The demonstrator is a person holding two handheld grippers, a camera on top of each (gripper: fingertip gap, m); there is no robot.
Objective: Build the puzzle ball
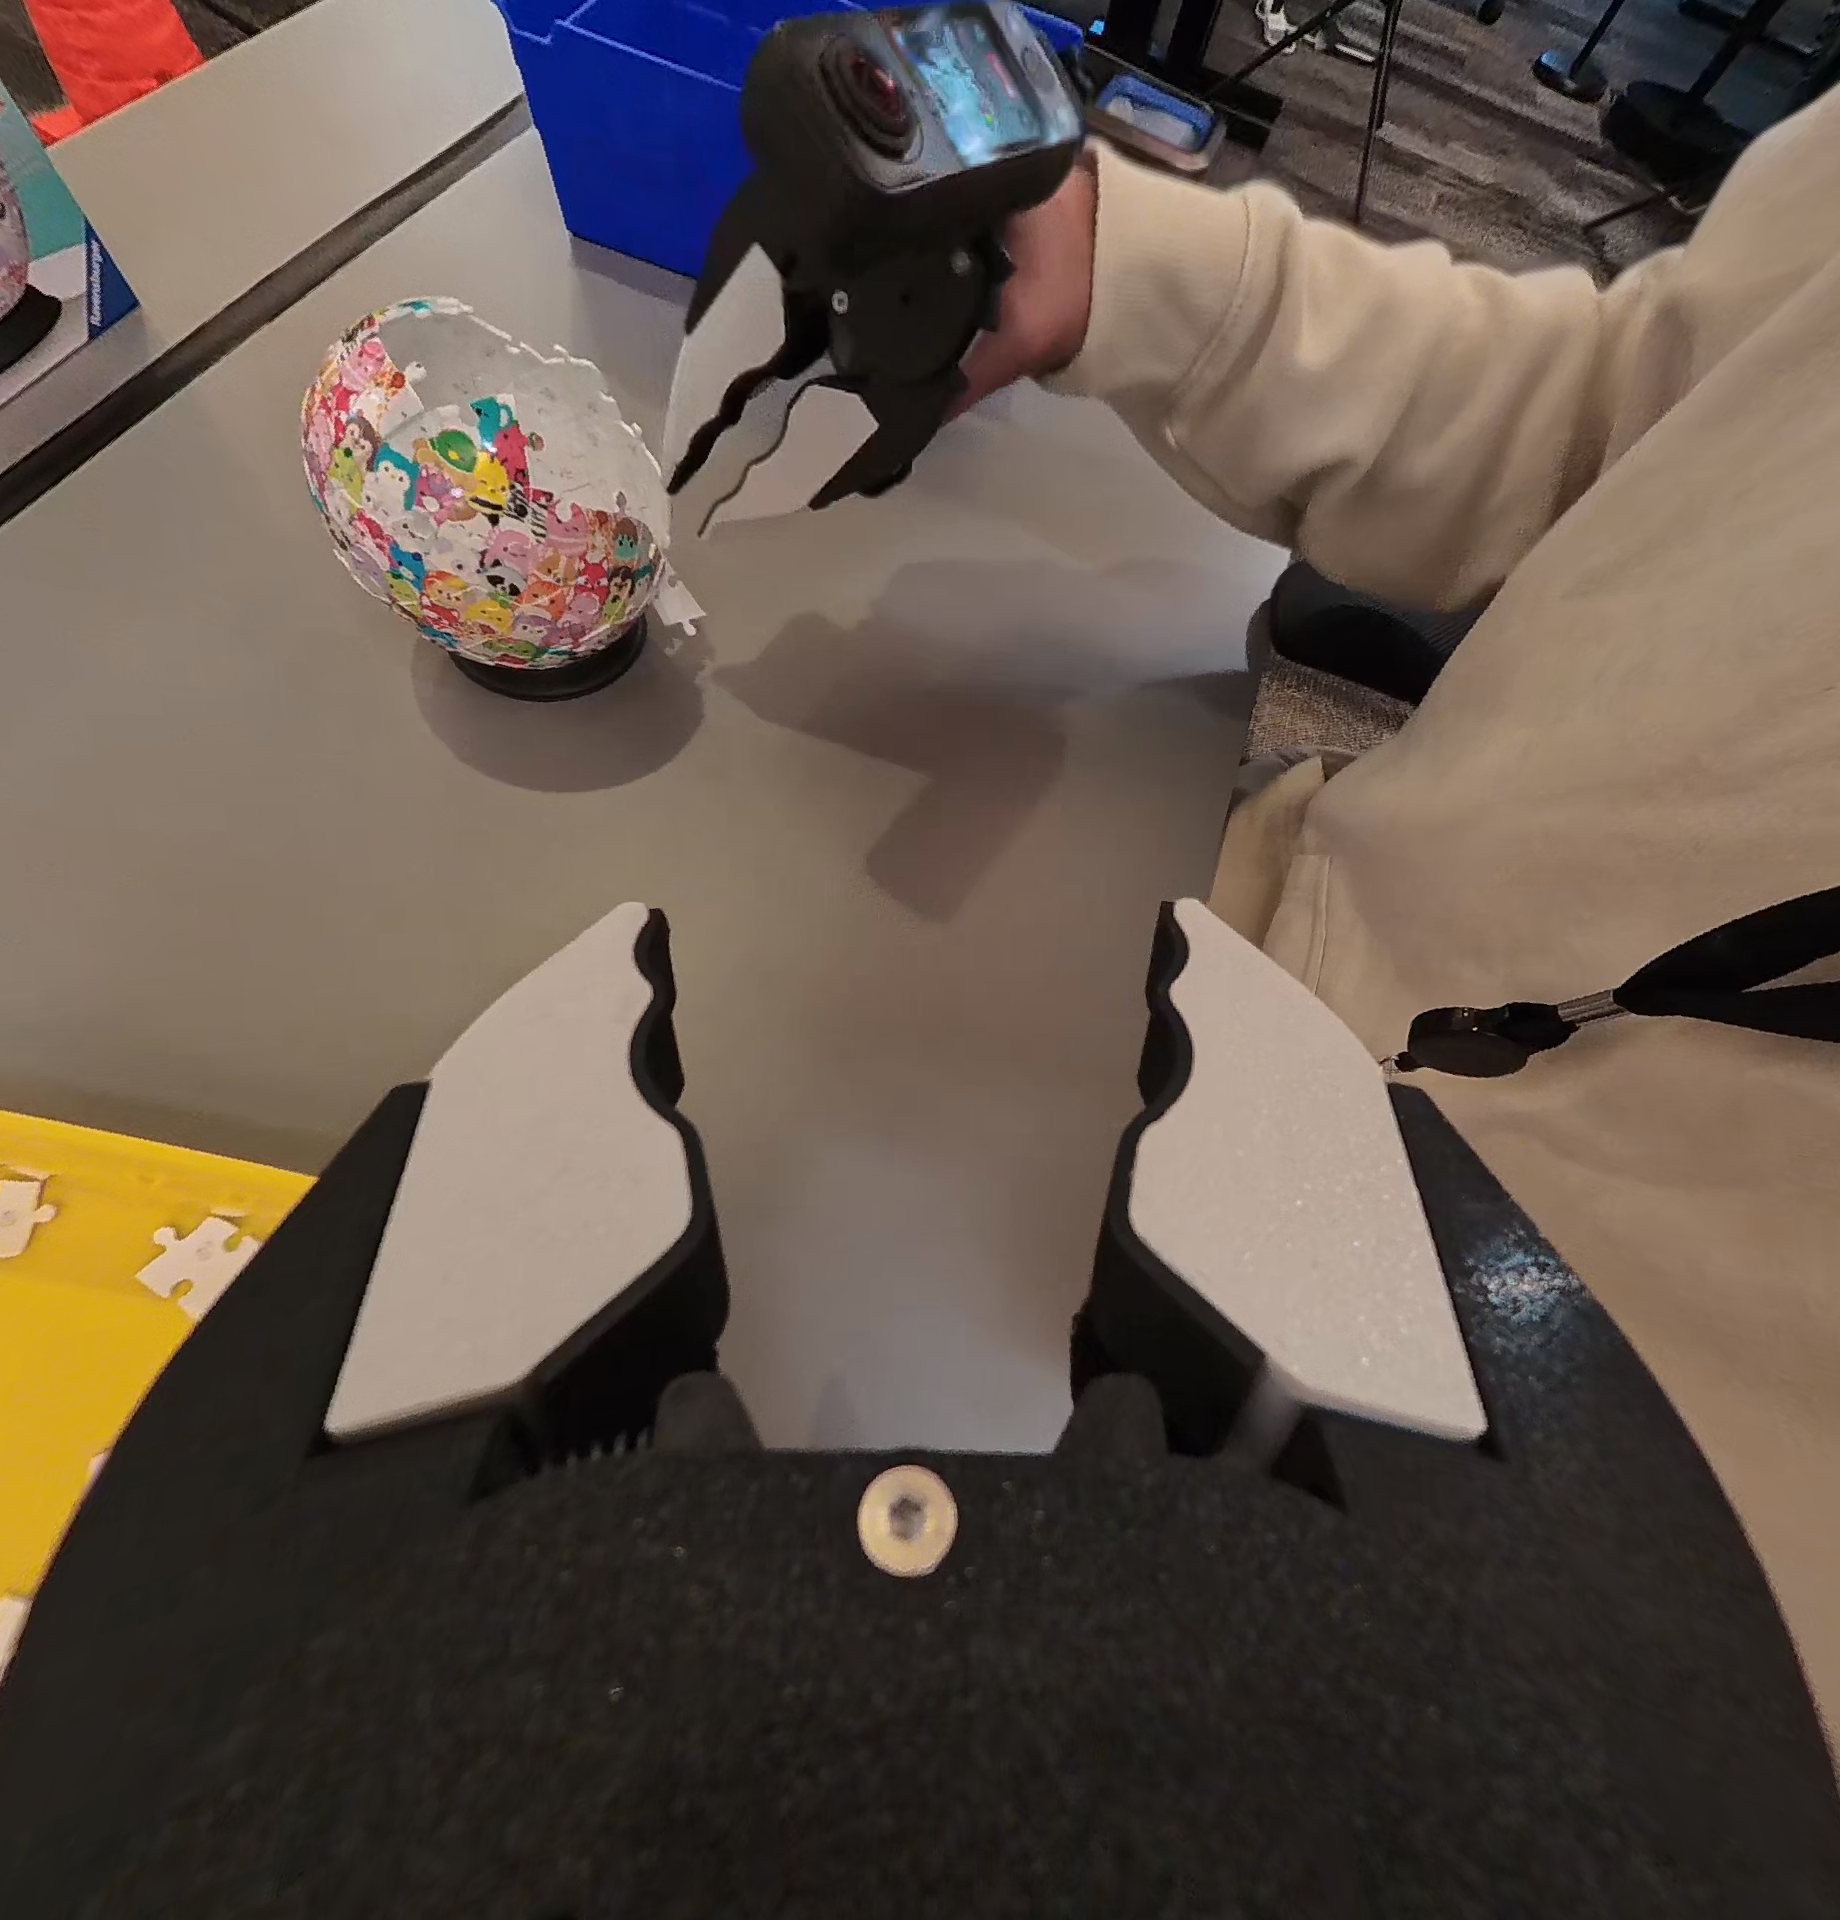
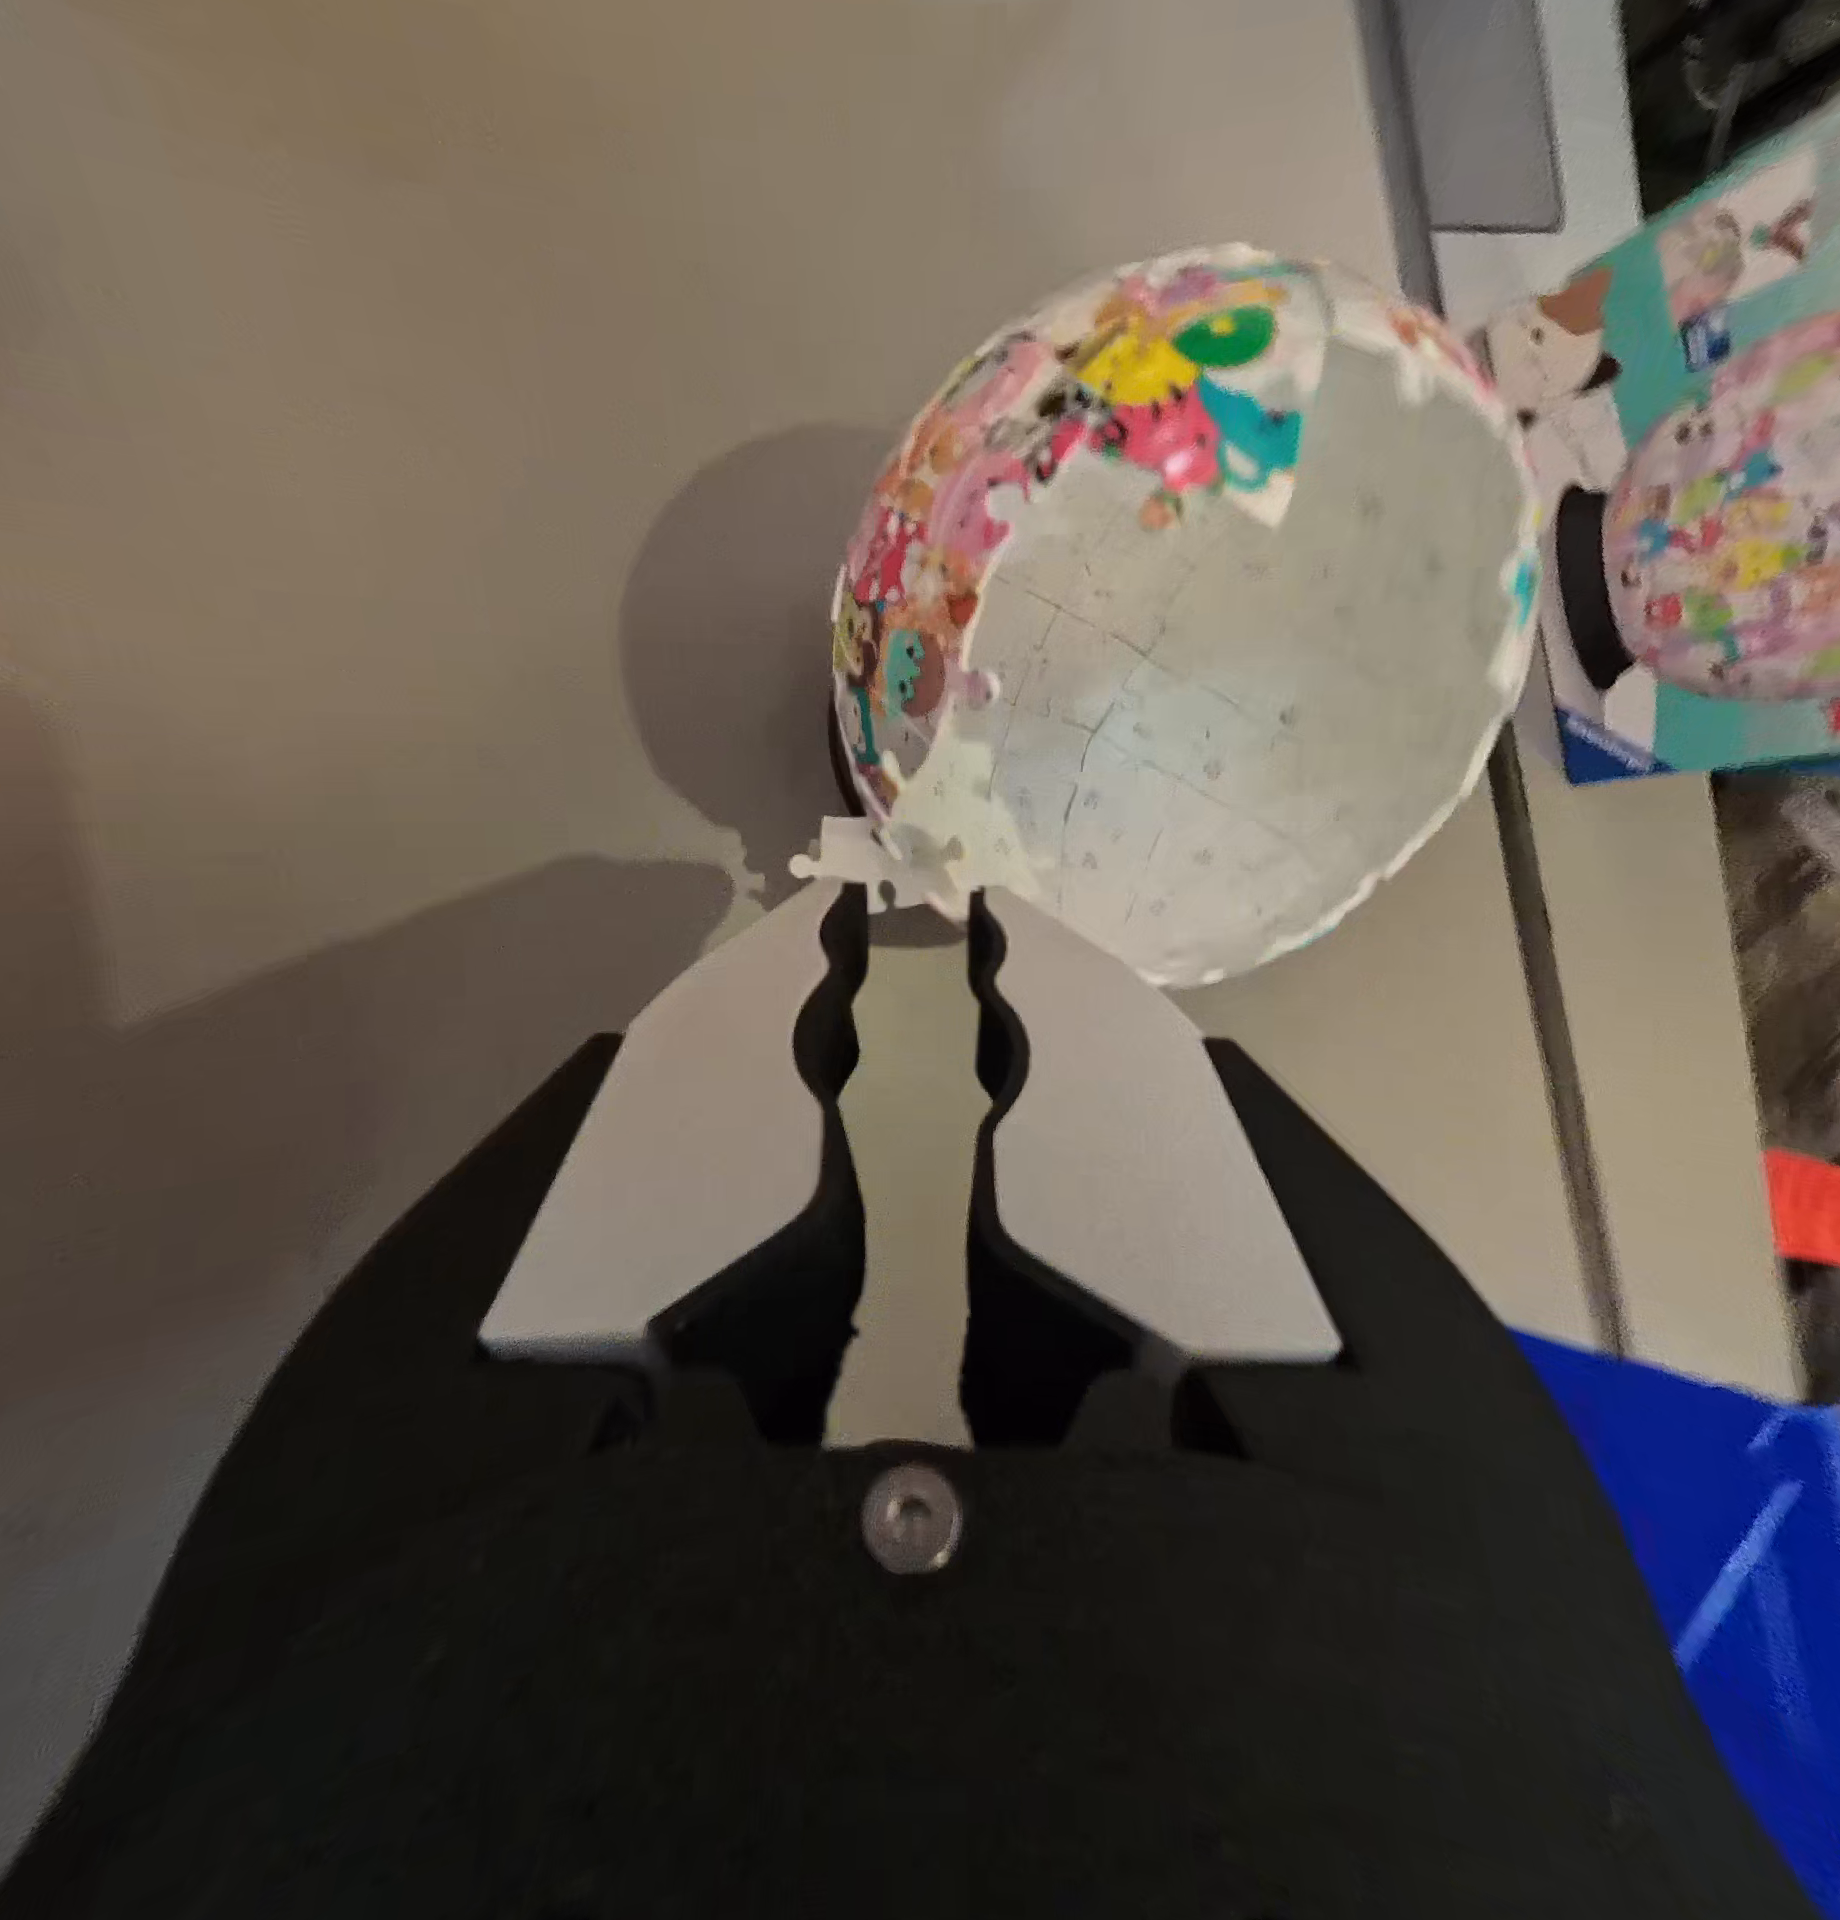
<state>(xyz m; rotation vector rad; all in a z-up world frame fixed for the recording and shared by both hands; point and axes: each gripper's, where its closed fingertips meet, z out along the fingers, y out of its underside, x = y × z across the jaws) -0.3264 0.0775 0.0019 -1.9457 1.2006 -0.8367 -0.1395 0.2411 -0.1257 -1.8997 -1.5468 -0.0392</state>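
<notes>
Grey tabletop (image 1: 272,883) fills both views, dark carpeted floor with stands beyond it. Nearest in left wrist view: left gripper (image 1: 911,925), fingers wide apart, nothing between them, hovering over bare table. Yellow tray (image 1: 74,1351) at its lower left, loose white puzzle pieces (image 1: 194,1257) lying in it. Person's cream sleeve (image 1: 1363,343) along the right side, black lanyard clip (image 1: 1477,1029) hanging against it.

Mid-table: puzzle ball (image 1: 485,483), partly built, colourful cartoon outside, white inside, top and one side open, sitting tilted on a black round stand (image 1: 552,665). One white puzzle piece (image 1: 682,608) sticks out at the ball's lower edge near the stand.

Right gripper (image 1: 760,499) just beside the ball, tips pointing down toward that edge. In right wrist view, right gripper (image 2: 908,914) has a narrow gap between its fingers, tips right at the protruding white piece (image 2: 843,857); view is blurred, cannot tell if they touch it.

Far side: blue bin (image 1: 635,125) behind the right gripper, puzzle box (image 1: 22,208) with a picture of the finished ball at the far left, on an adjoining table.
</notes>
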